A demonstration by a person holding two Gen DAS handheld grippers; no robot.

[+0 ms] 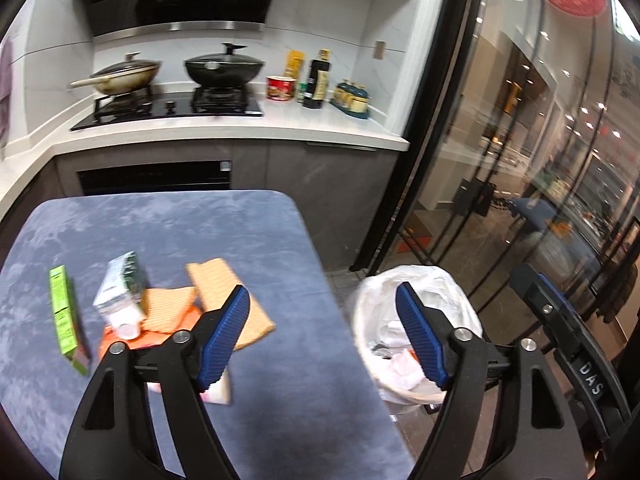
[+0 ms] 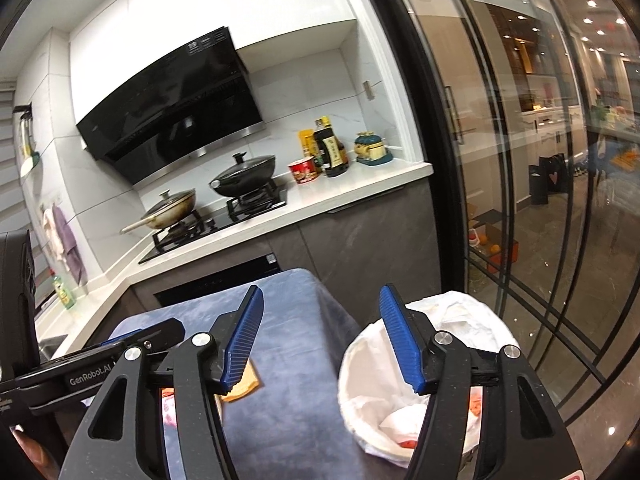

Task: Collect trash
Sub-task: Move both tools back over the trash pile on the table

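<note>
On the blue table (image 1: 168, 224) a green box (image 1: 63, 314) lay at the left, beside a tilted white-and-green carton (image 1: 118, 290) and tan wafer-patterned wrappers (image 1: 224, 294) over orange scraps. The left gripper (image 1: 324, 320) hung spread and empty above the table's edge. Right of the table stood a white-lined bin (image 1: 420, 280) holding crumpled paper. The right gripper (image 2: 322, 332) was also spread, empty.
</note>
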